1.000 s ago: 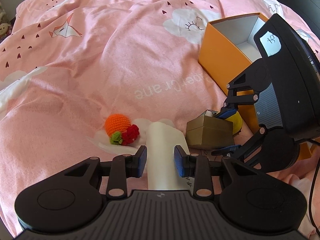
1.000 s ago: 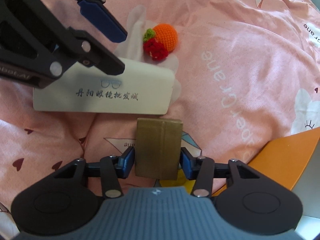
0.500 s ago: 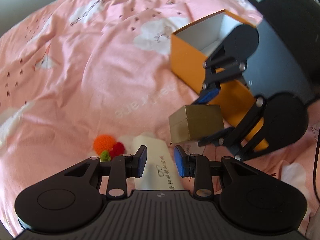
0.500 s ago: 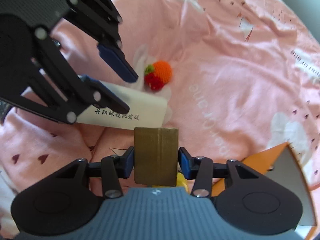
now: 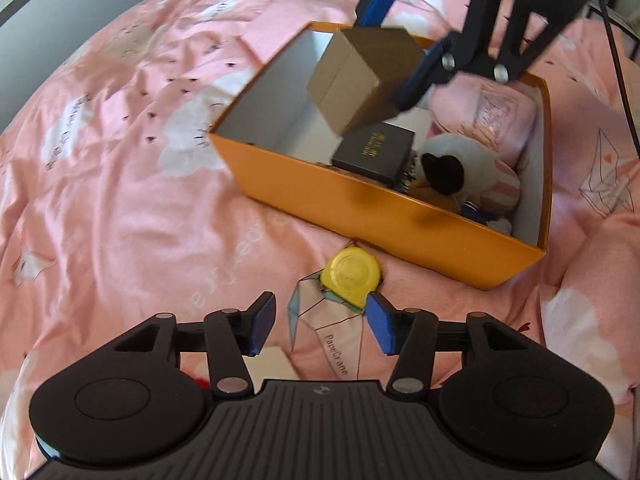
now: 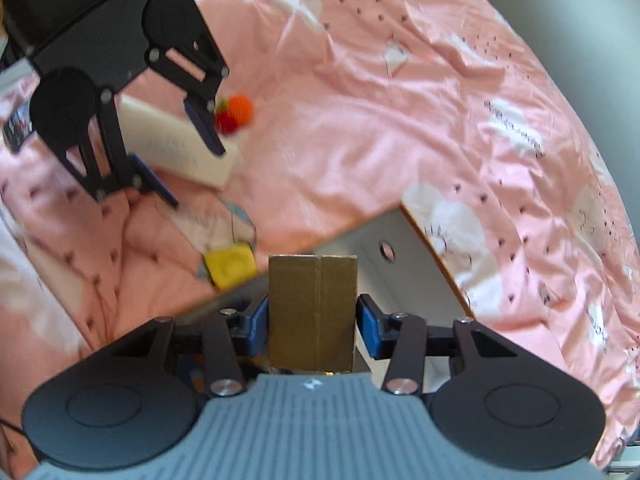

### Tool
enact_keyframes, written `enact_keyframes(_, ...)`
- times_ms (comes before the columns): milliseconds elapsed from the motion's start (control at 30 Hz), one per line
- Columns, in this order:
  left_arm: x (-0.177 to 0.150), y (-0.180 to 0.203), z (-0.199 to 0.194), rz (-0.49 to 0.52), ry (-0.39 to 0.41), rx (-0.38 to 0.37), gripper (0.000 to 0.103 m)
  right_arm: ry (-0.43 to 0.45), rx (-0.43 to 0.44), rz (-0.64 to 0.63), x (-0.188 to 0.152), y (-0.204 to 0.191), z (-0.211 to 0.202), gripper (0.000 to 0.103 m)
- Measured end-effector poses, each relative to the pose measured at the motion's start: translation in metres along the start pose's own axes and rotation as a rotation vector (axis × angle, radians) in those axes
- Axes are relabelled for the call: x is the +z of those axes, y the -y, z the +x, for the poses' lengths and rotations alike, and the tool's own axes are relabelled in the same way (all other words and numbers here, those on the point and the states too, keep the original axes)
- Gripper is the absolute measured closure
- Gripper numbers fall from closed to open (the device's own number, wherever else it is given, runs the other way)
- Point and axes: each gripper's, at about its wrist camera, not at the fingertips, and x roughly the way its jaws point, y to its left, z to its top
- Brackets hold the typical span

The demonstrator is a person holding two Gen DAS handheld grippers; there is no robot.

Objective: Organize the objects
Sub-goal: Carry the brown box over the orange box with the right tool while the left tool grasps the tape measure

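Observation:
My right gripper is shut on a brown cardboard box. In the left wrist view that cardboard box hangs tilted over the open orange storage box. My left gripper hovers low over the bedspread with its jaws opening and nothing between them. A yellow tape measure lies just beyond its right fingertip, against the orange box's near wall. The white glasses case lies on the bed beneath the left gripper, beside a crocheted orange and strawberry.
Inside the orange box lie a black box with gold lettering, a pink pouch and a white plush toy; its left part shows bare white floor. The pink bedspread is rumpled. A black cable runs at the right.
My left gripper let go of the white case, opened and swung toward the orange box. My right gripper lifted the cardboard box off the bed and carried it over the orange box.

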Motion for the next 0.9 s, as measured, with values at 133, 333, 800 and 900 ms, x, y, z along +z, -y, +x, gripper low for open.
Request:
enact_keyframes(133,0.004,0.011,0.030,0.097,-0.013,-0.022,0.030,-0.060,0.007,-0.075,-0.029,0.004,0.007,0.055)
enact_keyframes(333,0.009,0.020,0.074,0.199,-0.078,-0.082,0.030,-0.164,0.028,-0.192,-0.058,0.016,0.035,0.055)
enact_keyframes(800,0.012,0.019,0.122,0.266,-0.160,-0.156,0.029,-0.410,0.189,-0.457,-0.066,0.040,0.098,0.055)
enact_keyframes(900,0.012,0.019,0.125,0.270,-0.154,-0.157,0.029,-0.456,0.227,-0.491,-0.067,0.044,0.112,0.055)
